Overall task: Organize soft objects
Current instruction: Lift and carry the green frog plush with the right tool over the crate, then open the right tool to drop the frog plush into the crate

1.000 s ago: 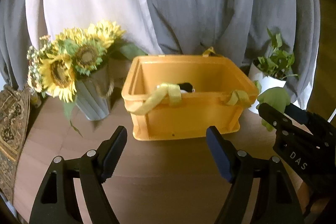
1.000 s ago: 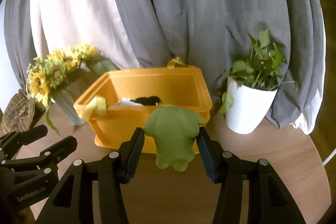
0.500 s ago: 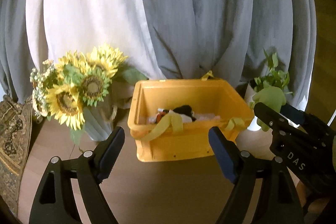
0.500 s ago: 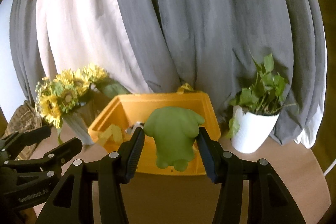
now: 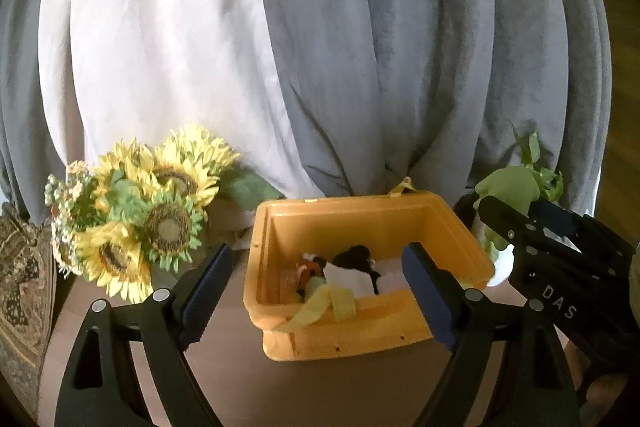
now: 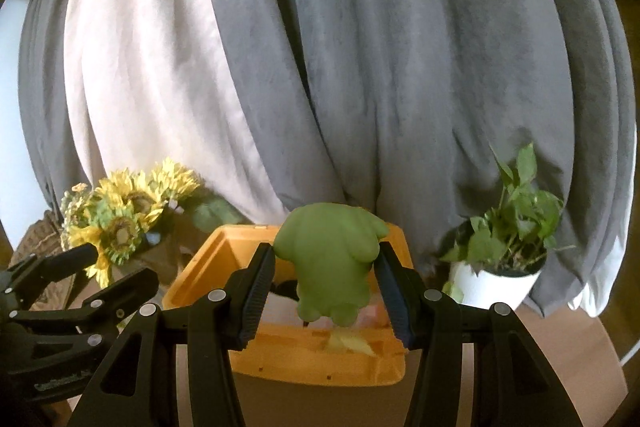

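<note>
While its two blue-padded fingers press in on either flank of the green plush toy (image 6: 330,263), the right gripper (image 6: 326,297) holds that toy up in the air, above the open top of the orange crate (image 6: 200,269) as its own camera frames it. The toy fills the gap between the fingers, its rounded feet hanging below the pads. From the left wrist view the same gripper (image 5: 516,211) reaches in from the right edge with the toy (image 5: 508,187) at its tip, just past the crate's right corner. The left gripper (image 5: 316,291) is spread wide with nothing between its fingers; it touches nothing, and the crate (image 5: 448,223) shows through the gap. Inside the crate lie a black-and-white soft toy (image 5: 354,265) and a small orange-brown one (image 5: 310,269), with a yellow strap (image 5: 320,305) draped over the near rim. A sunflower bouquet (image 5: 144,211) stands left of the crate and a potted plant (image 6: 508,247) to its right, before grey and white curtains (image 6: 360,67).
</note>
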`<state>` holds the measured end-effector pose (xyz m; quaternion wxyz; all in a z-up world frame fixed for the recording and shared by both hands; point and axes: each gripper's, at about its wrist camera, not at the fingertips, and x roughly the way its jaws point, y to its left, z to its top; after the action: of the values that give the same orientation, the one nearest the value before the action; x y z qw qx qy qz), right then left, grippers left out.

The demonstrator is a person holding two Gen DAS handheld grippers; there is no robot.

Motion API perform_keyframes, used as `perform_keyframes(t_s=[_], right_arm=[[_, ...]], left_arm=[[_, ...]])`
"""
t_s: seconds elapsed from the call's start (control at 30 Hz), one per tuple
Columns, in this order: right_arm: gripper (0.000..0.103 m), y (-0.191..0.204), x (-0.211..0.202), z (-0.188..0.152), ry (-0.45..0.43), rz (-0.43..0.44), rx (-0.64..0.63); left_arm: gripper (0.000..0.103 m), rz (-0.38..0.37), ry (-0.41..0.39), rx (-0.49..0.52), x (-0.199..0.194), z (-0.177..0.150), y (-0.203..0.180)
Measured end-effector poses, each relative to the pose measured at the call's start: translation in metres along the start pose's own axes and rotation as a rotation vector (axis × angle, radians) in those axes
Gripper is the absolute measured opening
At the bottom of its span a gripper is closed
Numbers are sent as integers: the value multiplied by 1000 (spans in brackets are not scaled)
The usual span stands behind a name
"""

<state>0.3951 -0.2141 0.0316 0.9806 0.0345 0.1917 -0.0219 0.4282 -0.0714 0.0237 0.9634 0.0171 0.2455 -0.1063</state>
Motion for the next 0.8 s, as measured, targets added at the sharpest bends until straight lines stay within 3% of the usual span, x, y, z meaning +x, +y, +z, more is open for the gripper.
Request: perform_keyframes(t_s=[0.33, 0.8], right_arm=[[53, -4, 46, 5, 31, 3, -3], [53, -17, 118, -4, 115, -8, -10]], left_arm=[[92, 30, -4, 8, 41, 10, 4], [92, 37, 59, 12, 98, 6, 6]])
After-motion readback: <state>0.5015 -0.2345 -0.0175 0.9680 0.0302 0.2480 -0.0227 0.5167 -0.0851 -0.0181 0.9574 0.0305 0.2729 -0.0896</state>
